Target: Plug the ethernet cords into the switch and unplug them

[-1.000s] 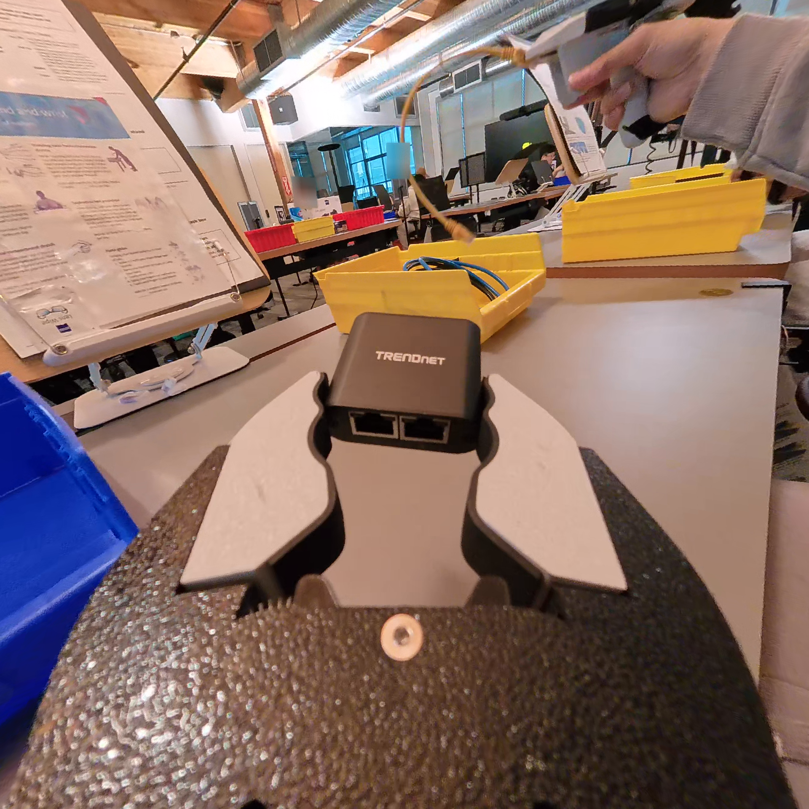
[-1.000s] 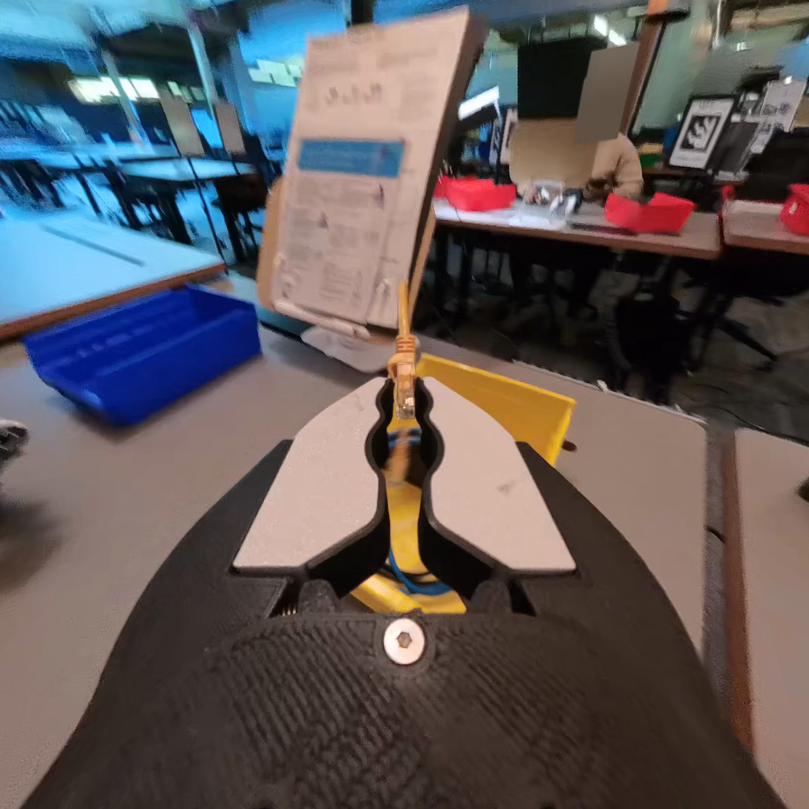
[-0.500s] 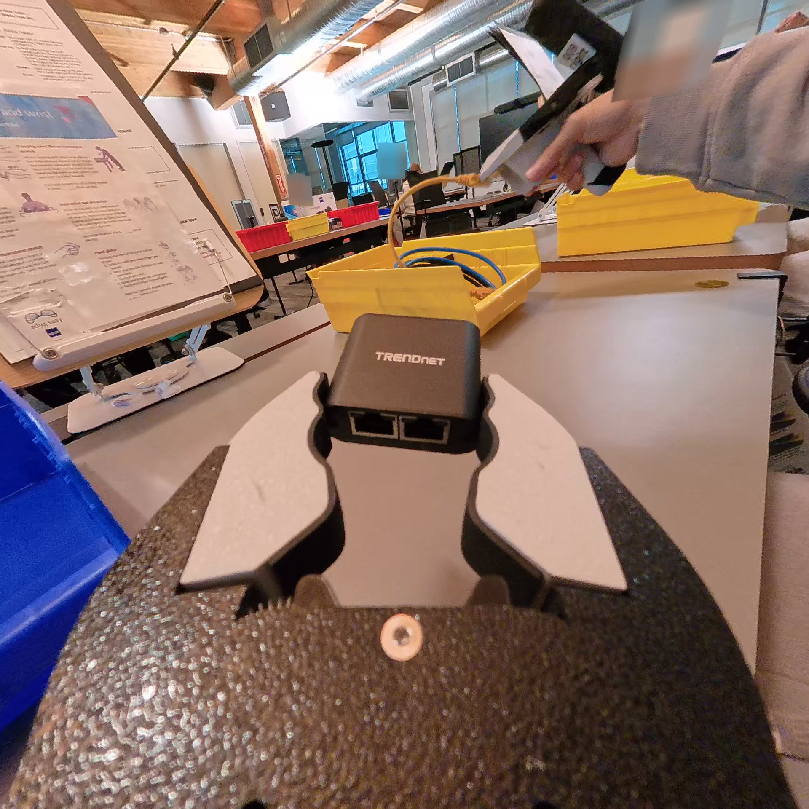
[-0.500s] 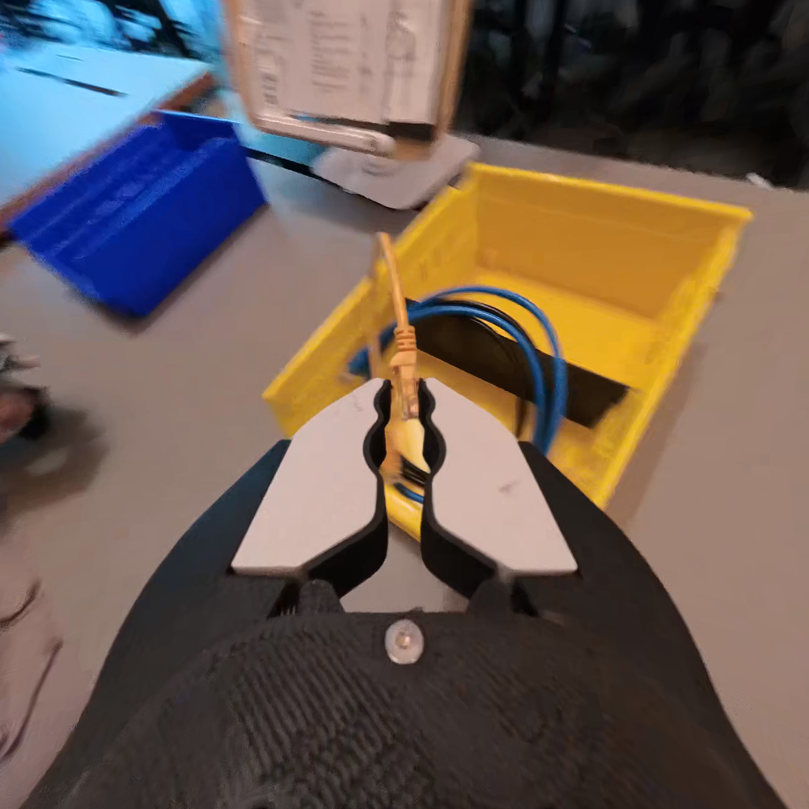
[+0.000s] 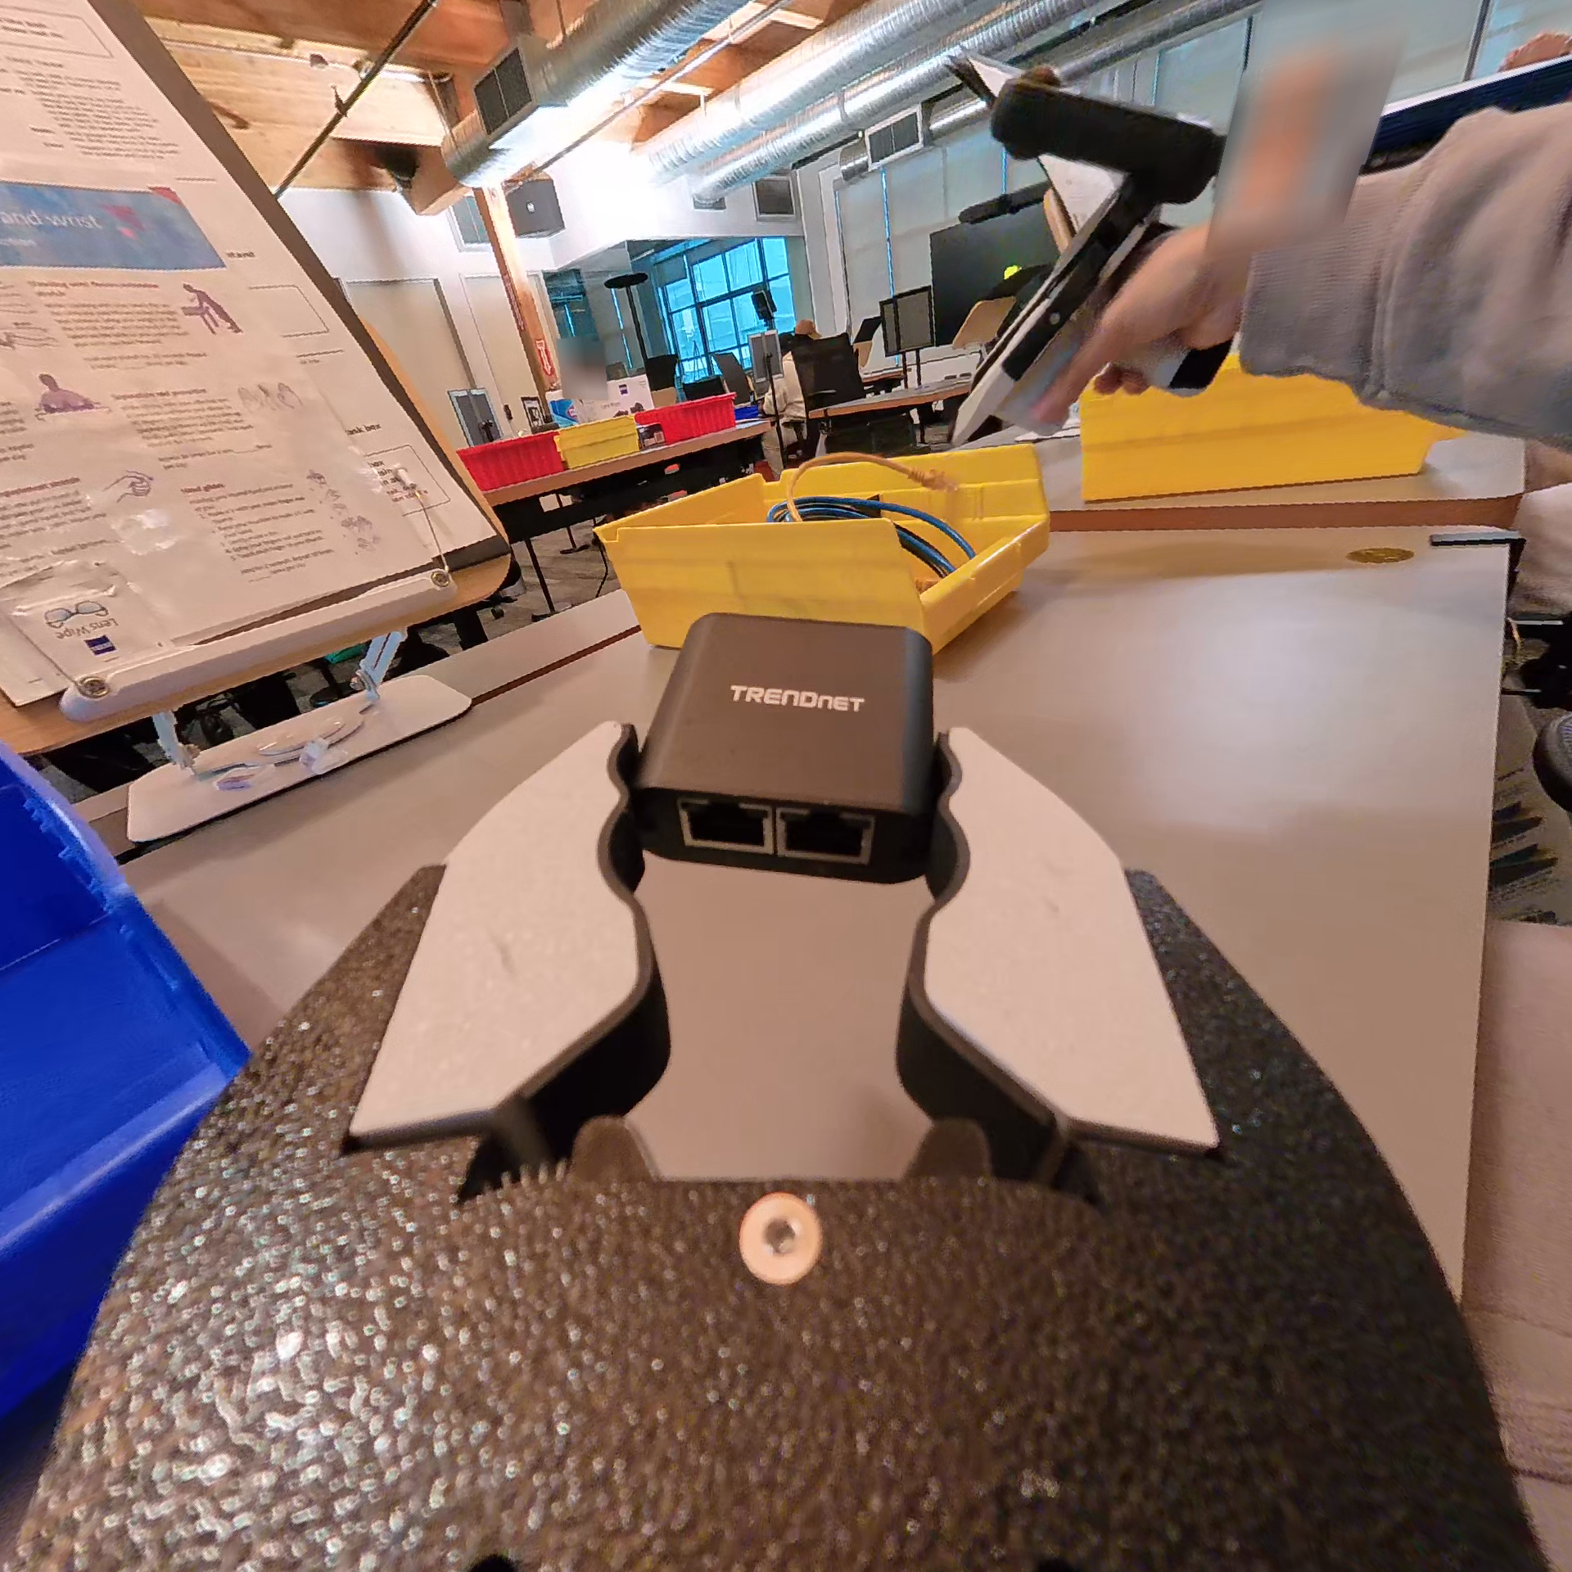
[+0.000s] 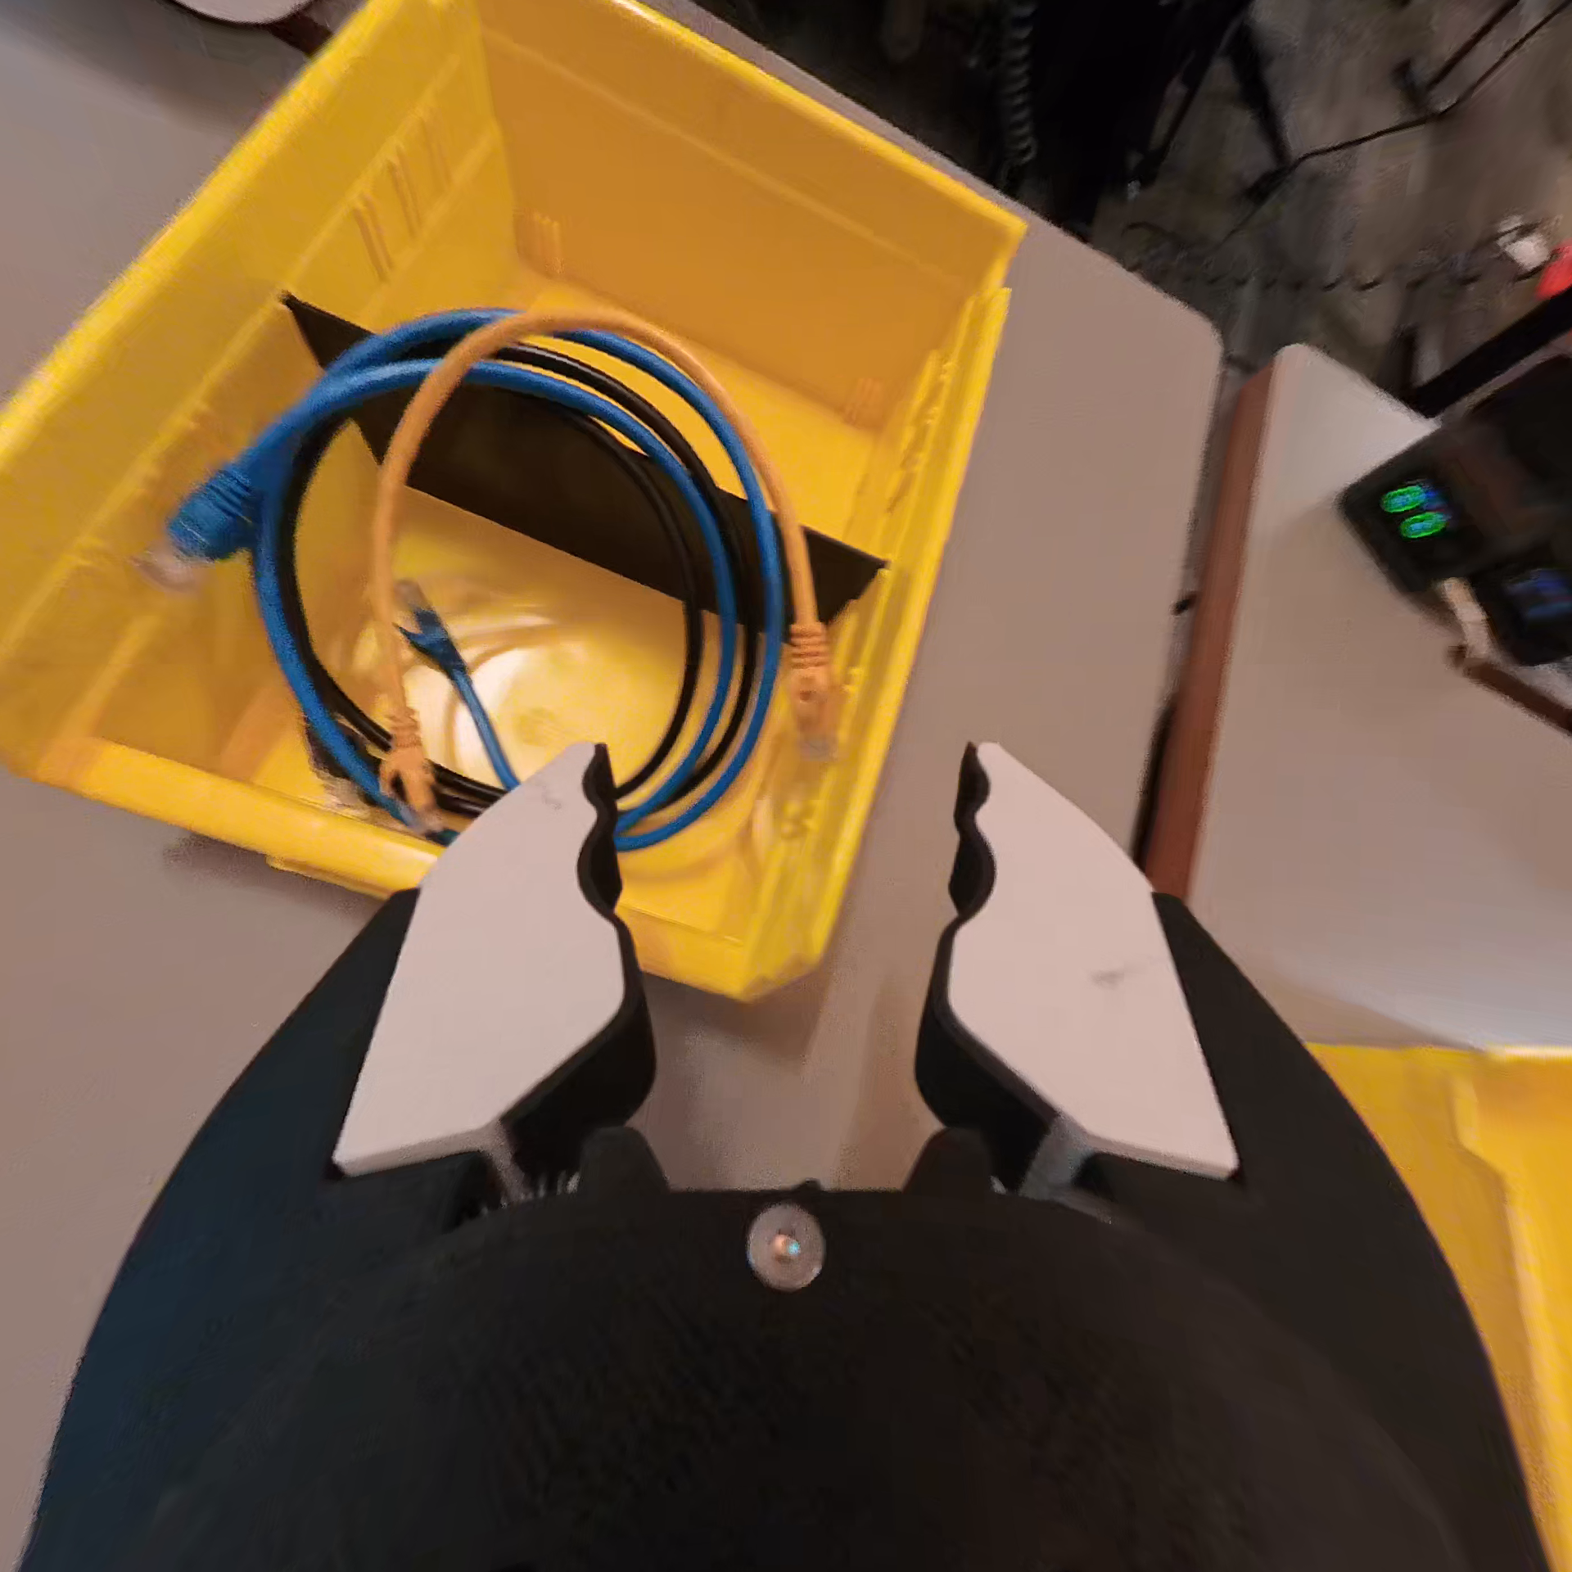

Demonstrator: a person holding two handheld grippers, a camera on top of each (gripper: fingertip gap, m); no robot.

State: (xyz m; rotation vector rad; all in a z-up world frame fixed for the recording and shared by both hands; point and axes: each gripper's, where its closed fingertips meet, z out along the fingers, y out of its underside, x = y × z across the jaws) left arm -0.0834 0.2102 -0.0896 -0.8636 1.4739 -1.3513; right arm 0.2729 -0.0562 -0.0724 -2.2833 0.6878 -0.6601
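My left gripper is shut on a black two-port switch, both pads against its sides, on the grey table. Both ports face me and have nothing plugged in. My right gripper is open and empty above the near right corner of a yellow bin. In that bin lie an orange ethernet cord, a blue cord and a black cord. The orange cord's plug hangs by the bin's right wall. In the left wrist view the right gripper hovers over the same bin.
A blue bin sits at my left. A document stand with a white base is at the far left. A second yellow bin sits on the neighbouring table, and another lies at my right. Left tips to right tips: about 45 cm.
My right gripper carried the orange cord down over the yellow bin, opened, and let it drop into the bin. My left gripper kept still on the switch.
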